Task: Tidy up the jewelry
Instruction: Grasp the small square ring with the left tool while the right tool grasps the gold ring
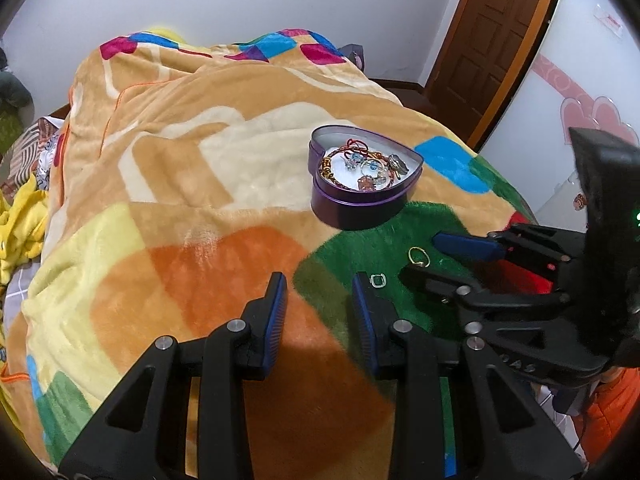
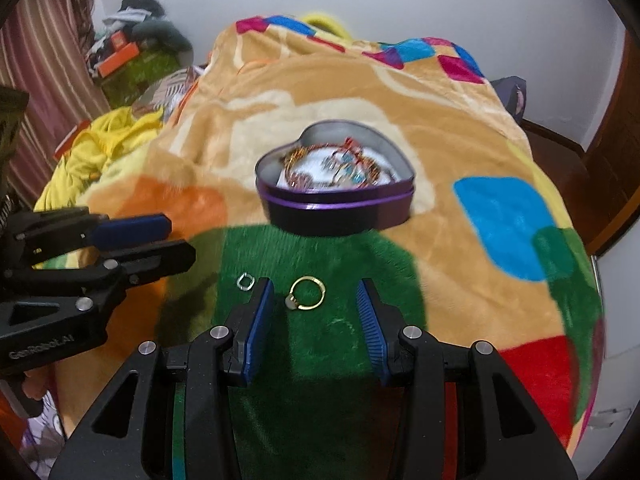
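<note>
One heart-shaped tin (image 2: 336, 208), two loose rings: gold ring (image 2: 307, 293), silver ring (image 2: 245, 281).

A home bedroom: a bed (image 1: 200, 160) under a patchwork fleece blanket (image 1: 224, 264), a panelled wooden door (image 1: 496, 28) beyond it, striped curtains (image 2: 44, 80) beside it.

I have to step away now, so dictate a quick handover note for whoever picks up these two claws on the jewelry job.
Left claw: open, empty, over the blanket beside the small silver ring.
Right claw: open, empty, around the gold ring with a stone on the green patch of the fleece blanket.
Purple heart-shaped tin: lid off, beyond both rings.
Done: bracelets and beaded pieces already lie in the tin.
Left: pick up both rings and put them in the tin.
</note>
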Demonstrator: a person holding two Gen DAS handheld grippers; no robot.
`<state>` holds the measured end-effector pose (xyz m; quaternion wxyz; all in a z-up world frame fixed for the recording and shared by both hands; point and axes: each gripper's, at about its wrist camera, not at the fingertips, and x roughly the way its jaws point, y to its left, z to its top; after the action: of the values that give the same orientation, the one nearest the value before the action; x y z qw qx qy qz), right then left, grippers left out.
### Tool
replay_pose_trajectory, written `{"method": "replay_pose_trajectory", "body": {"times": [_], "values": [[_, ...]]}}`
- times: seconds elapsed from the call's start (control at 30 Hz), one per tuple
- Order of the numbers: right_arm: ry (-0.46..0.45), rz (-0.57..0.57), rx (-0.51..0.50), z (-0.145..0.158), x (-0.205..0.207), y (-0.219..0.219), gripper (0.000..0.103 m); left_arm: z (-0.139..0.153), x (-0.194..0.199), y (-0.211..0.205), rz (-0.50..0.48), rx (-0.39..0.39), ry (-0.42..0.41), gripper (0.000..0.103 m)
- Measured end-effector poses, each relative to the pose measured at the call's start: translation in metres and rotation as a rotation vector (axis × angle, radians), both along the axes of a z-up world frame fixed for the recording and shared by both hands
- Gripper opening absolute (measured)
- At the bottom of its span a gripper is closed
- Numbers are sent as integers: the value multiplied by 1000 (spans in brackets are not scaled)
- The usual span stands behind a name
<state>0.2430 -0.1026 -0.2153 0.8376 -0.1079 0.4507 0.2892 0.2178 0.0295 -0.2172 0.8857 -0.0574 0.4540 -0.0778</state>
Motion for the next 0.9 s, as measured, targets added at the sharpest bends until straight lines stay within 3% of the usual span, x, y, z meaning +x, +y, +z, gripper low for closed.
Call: {"method": "replay_pose_trajectory", "body": {"times": [0.17, 0.27, 0.63, 0.77, 0.9], "values": [[-14, 13, -1, -5, -2, -2, 38, -2, 2, -5, -25, -20, 11, 33], [-17, 13, 12, -5, -3, -6, 19, -4, 3, -10, -39, -21, 11, 33], [-36, -49, 77, 7, -3, -27, 19, -17, 13, -37, -113, -5, 47, 20], [-45, -58, 81, 10, -5, -30, 19, -21, 17, -39, -112, 12, 50, 8], [-55, -59, 84, 12, -7, -30, 19, -20, 14, -41, -108, 30, 34, 8]]}}
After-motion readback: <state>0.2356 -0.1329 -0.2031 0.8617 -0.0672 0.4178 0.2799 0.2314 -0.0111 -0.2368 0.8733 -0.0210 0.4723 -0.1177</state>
